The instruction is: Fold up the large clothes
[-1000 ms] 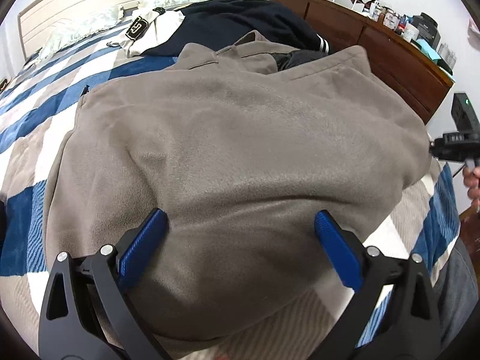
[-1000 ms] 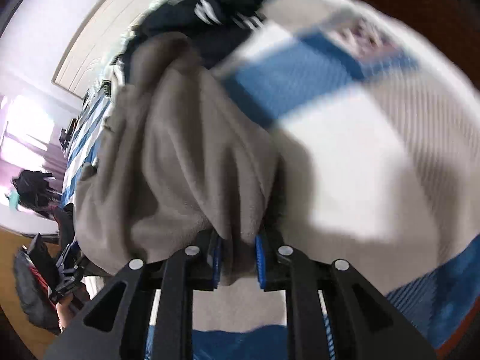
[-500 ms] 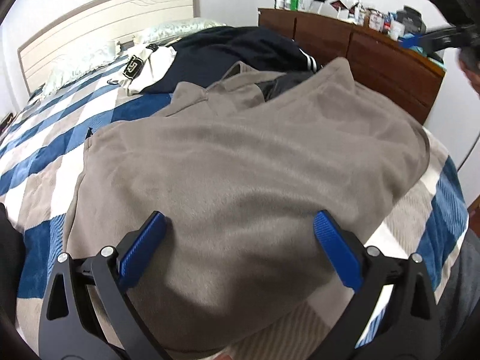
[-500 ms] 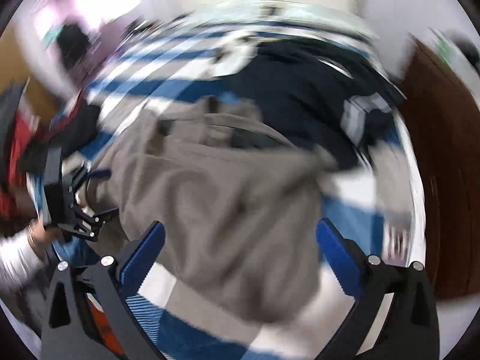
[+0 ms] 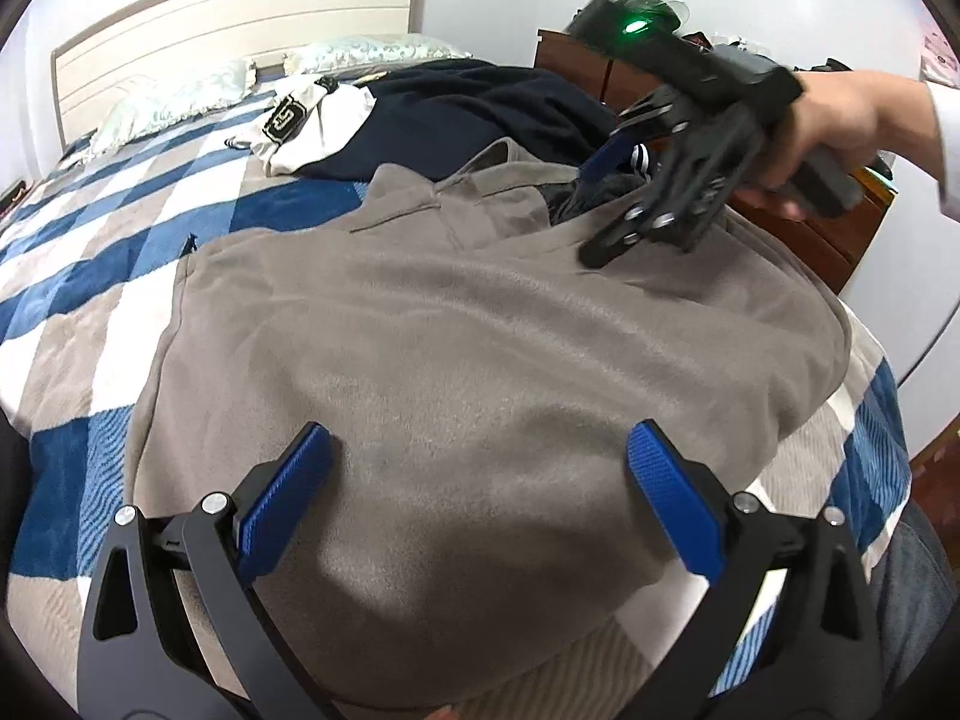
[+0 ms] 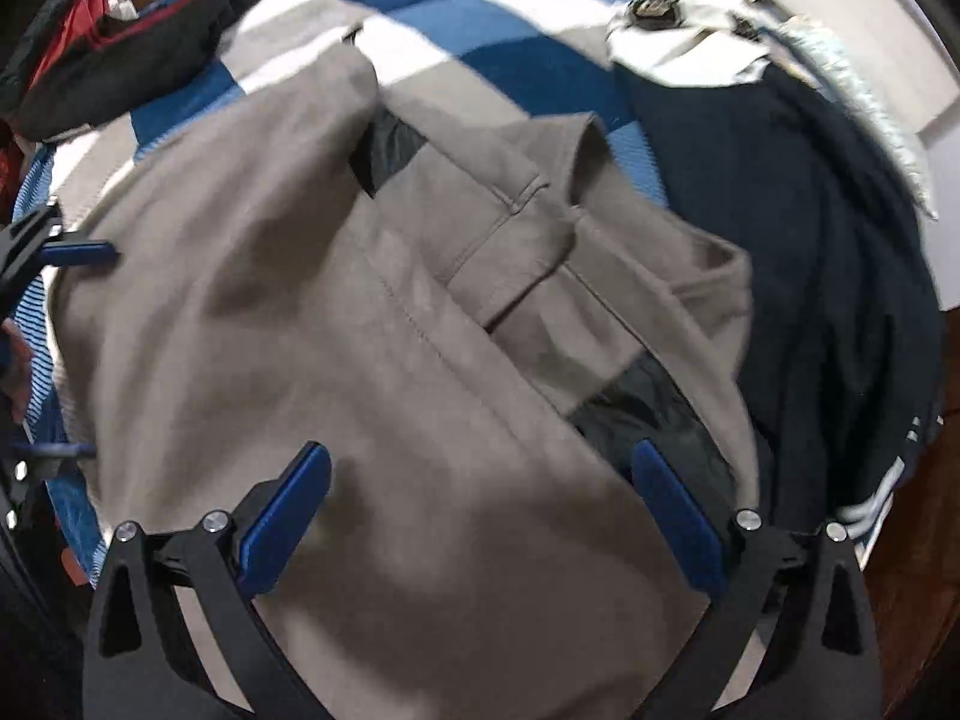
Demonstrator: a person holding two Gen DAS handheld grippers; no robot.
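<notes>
While the grey garment [image 5: 480, 348] lies spread on the bed [image 5: 78, 276], with the left tool [image 5: 474, 492] wide apart over its near edge and the right tool [image 6: 480, 504] wide apart over its far right part, a shallow pinch may catch only one layer.

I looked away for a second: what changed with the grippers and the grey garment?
The right gripper let go of the grey garment, opened, and swung up over its collar end. The left gripper stayed open at the near edge; the garment lies folded on the bed.
</notes>
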